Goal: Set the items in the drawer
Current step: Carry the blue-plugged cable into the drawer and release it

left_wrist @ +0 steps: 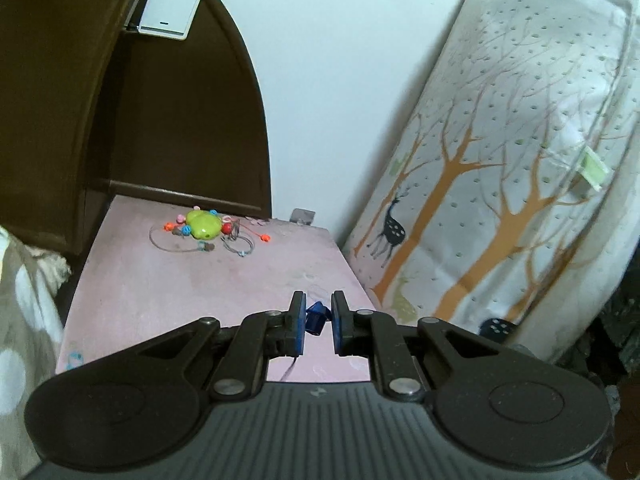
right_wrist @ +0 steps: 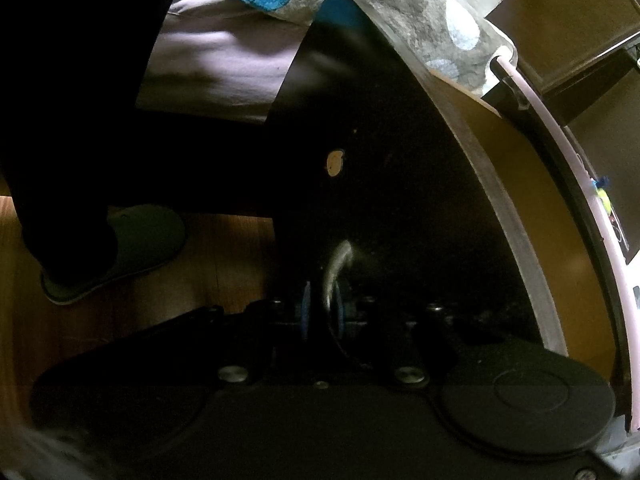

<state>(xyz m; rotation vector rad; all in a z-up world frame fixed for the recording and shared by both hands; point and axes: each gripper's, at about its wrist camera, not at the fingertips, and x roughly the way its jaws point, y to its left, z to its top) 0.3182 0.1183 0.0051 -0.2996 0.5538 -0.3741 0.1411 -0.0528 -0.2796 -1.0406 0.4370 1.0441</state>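
The left gripper (left_wrist: 317, 322) hovers low over the pale pink desk (left_wrist: 168, 296), its fingers (left_wrist: 297, 322) drawn in on a small dark-blue plastic piece (left_wrist: 316, 318). The piece sits between the blue pads and seems to be pinched, though only a sliver of contact shows, so the hold looks slight. Farther back on the desk, well apart from the gripper, lies a lime-green rounded toy with coloured beads and thin wire loops (left_wrist: 204, 225), close to the dark brown wooden headboard panel (left_wrist: 176, 112).

The right gripper (right_wrist: 322, 312) is down in deep shadow at the black drawer front (right_wrist: 380, 208), its fingers closed around the curved silver metal handle (right_wrist: 335, 268) (the handle runs straight down between the pads). The drawer appears pulled partly out, with its tan wooden side panel (right_wrist: 492, 184) showing, though the inside is hidden from both views.

Several things could go wrong from here, as I judge it. The blue piece is small and held near the fingertips, so a tilt or jolt on the way to the drawer could let it slip. The drawer opening is dark and out of the left camera's sight, so the drop could miss and land on the wooden floor (right_wrist: 224, 256). The toy's loose loops could also snag on a finger when its turn comes.
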